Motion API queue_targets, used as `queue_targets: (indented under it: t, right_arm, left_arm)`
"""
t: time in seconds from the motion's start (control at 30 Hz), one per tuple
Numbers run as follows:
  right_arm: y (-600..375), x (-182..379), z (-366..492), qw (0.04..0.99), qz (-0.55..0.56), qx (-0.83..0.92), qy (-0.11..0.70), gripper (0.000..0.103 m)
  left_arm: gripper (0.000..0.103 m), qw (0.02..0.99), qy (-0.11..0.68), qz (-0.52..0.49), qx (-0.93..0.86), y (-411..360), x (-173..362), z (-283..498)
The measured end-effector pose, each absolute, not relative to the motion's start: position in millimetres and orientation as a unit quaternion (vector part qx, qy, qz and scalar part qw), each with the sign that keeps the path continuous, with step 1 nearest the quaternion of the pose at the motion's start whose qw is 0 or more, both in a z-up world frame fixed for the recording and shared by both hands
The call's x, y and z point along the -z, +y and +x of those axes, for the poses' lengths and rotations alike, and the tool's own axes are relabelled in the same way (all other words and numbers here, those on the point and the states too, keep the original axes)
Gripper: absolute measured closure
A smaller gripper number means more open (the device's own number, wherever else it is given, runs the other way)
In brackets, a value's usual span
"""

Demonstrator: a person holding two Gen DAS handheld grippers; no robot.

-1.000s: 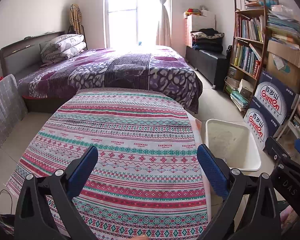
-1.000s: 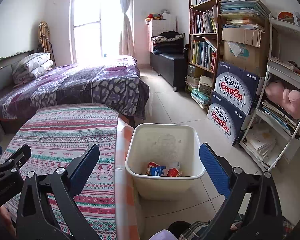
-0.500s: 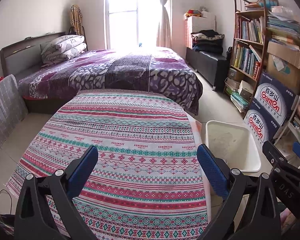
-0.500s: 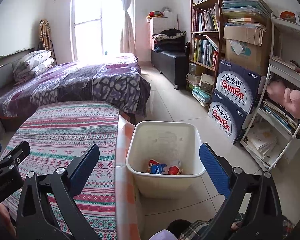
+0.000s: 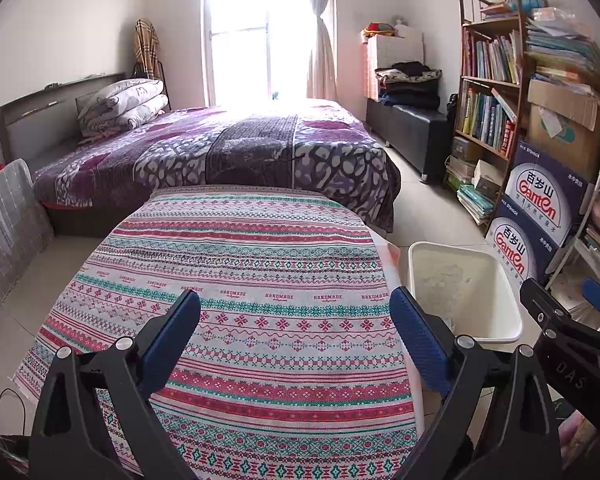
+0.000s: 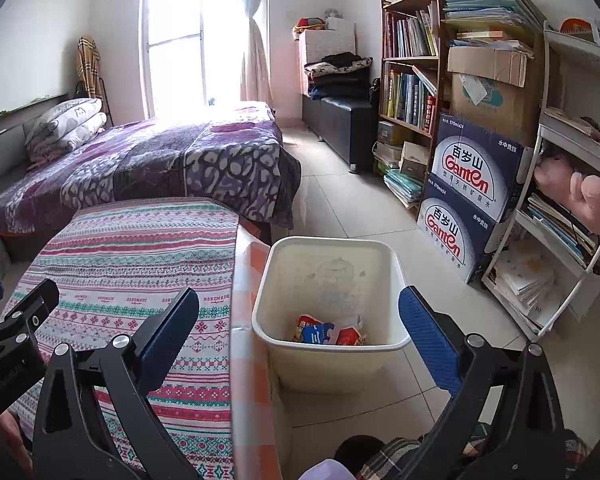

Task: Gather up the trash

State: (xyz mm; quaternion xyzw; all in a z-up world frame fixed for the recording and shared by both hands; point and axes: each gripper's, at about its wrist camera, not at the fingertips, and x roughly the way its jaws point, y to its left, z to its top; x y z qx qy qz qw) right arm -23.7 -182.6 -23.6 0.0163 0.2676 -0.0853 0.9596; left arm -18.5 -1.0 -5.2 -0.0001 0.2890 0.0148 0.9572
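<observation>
A white plastic bin [image 6: 329, 350] stands on the floor beside the table, also seen in the left wrist view [image 5: 508, 324]. Red and blue snack wrappers [image 6: 326, 331] lie at its bottom. My right gripper [image 6: 298, 318] hangs open above the near rim of the bin, nothing between its blue pads. My left gripper [image 5: 294, 320] is open over the patterned tablecloth [image 5: 236, 264], empty. No trash shows on the cloth in either view.
A purple bed [image 5: 220, 152] lies beyond the table. Bookshelf [image 6: 412, 76], stacked water cartons [image 6: 468, 196] and a white rack [image 6: 572, 184] line the right wall. Tiled floor [image 6: 340, 196] runs between bed and shelves. A grey chair back [image 5: 4, 216] stands at left.
Both grippers have drifted back and up a little, so the table and bin sit slightly lower in view. Both stay open and empty.
</observation>
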Motion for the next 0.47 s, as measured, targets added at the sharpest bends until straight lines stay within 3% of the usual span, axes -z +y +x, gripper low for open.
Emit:
queue_targets:
  t: [0.47]
  right_arm:
    - [-184.4,22.9,-22.9,0.959,0.016,0.084,0.269,0.007]
  left_arm:
    - [0.01,0.953,0.303,-0.018,-0.016,3.3,6.4,-15.5]
